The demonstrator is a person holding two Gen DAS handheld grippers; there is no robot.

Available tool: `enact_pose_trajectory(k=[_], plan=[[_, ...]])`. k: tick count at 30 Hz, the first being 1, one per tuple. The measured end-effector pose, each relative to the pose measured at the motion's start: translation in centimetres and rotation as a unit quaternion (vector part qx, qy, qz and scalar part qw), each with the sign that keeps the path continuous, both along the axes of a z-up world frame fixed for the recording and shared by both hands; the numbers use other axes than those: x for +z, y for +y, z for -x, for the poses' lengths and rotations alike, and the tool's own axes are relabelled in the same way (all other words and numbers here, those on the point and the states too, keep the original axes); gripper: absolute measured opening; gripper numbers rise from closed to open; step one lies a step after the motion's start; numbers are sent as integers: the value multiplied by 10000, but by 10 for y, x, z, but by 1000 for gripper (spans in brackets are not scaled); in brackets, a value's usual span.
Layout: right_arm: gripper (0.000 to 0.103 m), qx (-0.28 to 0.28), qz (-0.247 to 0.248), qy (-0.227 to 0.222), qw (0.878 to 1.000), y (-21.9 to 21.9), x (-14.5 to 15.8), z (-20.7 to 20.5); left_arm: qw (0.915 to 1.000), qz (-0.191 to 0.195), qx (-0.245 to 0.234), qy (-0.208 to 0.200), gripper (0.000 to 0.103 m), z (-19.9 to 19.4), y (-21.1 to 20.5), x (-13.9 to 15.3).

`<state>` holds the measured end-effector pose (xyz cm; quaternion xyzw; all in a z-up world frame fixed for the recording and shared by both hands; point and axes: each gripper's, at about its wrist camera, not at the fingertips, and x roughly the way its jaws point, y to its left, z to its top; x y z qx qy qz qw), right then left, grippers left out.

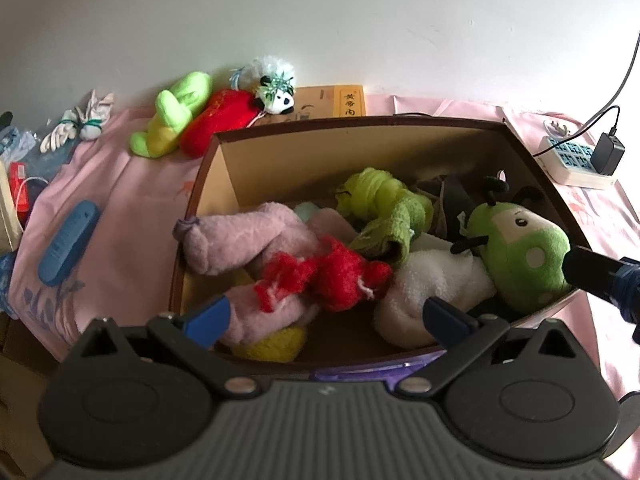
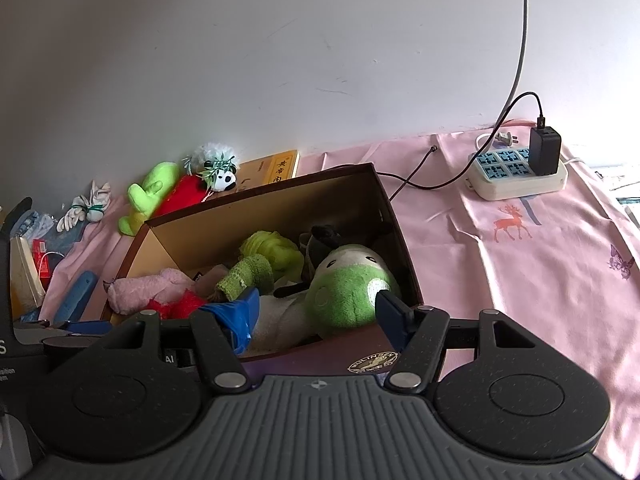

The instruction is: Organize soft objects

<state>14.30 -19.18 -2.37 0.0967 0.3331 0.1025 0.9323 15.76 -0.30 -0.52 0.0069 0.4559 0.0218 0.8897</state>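
A brown cardboard box (image 1: 360, 124) (image 2: 280, 192) holds several soft toys: a pink plush (image 1: 240, 240), a red fluffy one (image 1: 336, 276), a white one (image 1: 432, 280), a green rolled cloth (image 1: 384, 208) and a green spotted bug plush (image 1: 524, 256) (image 2: 344, 296). My left gripper (image 1: 328, 318) hangs open over the box's near side, above the red and pink toys. My right gripper (image 2: 318, 312) is open with the bug plush's head between its fingers; the right pad touches it. Behind the box lie a lime plush (image 1: 176, 116), a red plush (image 1: 224, 120) and a small panda (image 1: 280, 100).
The box stands on a pink cloth (image 2: 520, 280). A power strip (image 2: 516, 176) with a black charger and cables sits to the right. A yellow book (image 1: 336, 100) lies behind the box, with a blue remote (image 1: 68, 240) and tied white gloves (image 1: 80, 128) to the left.
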Motion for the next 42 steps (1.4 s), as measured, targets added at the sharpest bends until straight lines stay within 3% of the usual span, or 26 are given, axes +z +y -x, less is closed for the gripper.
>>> enact_pose_trajectory(k=[42], plan=[[50, 41, -17, 9, 10000, 2, -3, -1, 9998, -134, 37, -133, 102, 2, 0, 5]])
